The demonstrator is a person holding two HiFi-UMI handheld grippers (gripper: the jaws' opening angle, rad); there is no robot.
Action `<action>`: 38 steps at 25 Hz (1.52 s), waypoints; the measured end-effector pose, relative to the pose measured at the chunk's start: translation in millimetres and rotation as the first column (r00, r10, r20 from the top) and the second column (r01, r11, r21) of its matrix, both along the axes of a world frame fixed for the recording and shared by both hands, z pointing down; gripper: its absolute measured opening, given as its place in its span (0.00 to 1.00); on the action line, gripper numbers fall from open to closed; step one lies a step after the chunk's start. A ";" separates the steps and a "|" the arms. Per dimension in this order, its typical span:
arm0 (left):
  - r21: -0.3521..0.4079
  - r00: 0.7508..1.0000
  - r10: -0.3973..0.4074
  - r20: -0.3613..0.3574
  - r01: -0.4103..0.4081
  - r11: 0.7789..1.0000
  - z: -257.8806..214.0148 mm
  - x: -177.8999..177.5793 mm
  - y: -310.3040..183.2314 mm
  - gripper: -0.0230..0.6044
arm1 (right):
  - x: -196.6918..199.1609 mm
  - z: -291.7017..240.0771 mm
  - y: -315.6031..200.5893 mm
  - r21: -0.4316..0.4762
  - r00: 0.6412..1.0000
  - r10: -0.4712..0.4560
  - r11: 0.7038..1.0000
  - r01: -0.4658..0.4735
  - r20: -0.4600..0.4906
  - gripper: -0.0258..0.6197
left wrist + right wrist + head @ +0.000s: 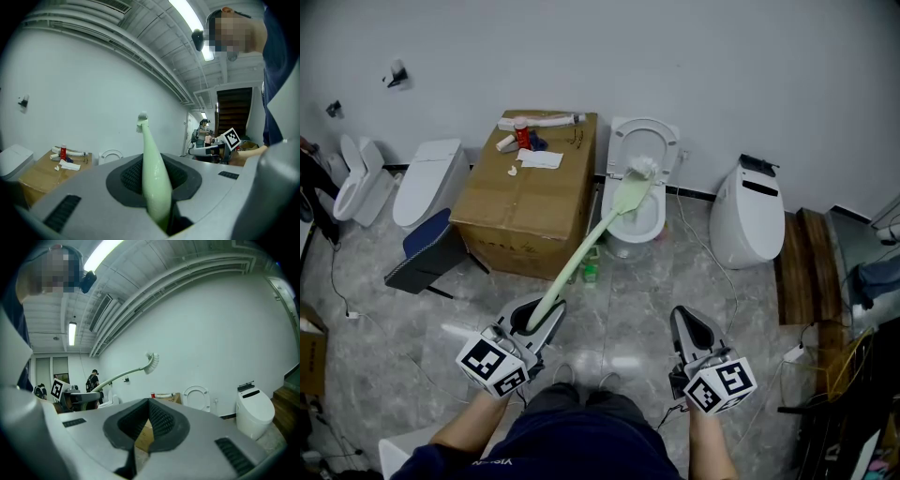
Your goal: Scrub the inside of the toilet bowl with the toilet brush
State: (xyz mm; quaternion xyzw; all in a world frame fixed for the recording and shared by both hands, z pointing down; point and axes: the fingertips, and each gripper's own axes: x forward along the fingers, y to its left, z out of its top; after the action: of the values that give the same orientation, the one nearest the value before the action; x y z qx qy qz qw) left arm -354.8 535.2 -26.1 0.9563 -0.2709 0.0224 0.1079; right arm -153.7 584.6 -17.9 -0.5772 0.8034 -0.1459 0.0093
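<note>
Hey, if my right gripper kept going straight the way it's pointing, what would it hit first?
Probably the cardboard box, which shows straight ahead between its jaws, though depth is hard to judge.

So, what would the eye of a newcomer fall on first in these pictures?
The long pale green brush stands out: the left tongs grip its handle low in the head view, and its white head is raised toward the open toilet by the wall. Next come the big cardboard box left of that toilet and the empty right tongs.
</note>
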 end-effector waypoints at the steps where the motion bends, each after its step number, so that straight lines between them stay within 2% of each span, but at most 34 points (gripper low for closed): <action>1: -0.001 1.000 -0.002 0.000 0.002 1.000 0.4 2.1 0.5 0.17 | 2.1 0.0 0.1 0.001 1.000 -0.001 1.000 0.001 0.001 0.04; 22: 0.014 0.999 -0.036 0.020 0.035 0.999 6.3 78.4 4.9 0.17 | 69.8 1.3 -1.4 0.037 0.999 -0.043 0.998 0.043 0.013 0.04; 38: 0.024 0.999 -0.048 0.010 0.048 0.999 8.5 101.7 -18.0 0.17 | 90.8 10.2 -26.3 0.033 0.998 -0.055 0.998 0.054 0.016 0.04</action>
State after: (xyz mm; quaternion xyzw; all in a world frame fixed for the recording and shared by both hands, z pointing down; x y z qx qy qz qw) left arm -253.1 517.2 -17.6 0.9506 -0.2946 0.0217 0.0956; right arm -62.9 558.2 -7.7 -0.5536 0.8210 -0.1379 0.0215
